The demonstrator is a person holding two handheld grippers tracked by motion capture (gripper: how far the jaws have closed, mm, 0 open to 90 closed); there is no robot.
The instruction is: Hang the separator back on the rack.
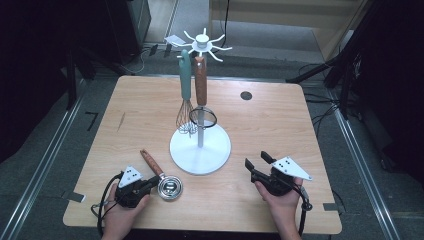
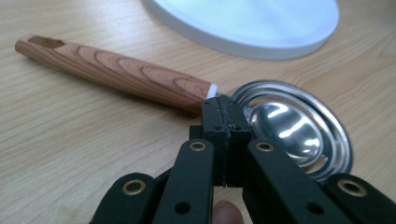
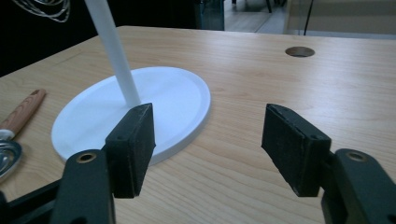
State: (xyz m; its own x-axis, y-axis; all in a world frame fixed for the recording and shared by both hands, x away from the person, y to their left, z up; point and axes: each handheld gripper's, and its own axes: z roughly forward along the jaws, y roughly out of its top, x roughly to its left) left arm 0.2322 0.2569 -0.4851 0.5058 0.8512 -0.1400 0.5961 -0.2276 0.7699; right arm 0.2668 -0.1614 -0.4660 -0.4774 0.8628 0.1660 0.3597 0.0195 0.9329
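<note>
One readable sign: a dark mark shaped like the numeral 7 [image 1: 91, 120], on the grey floor just left of the wooden table [image 1: 150, 105], level with the table's far half. No lettering, brand or number legible on anything upon the table, nor in either gripper view.
</note>
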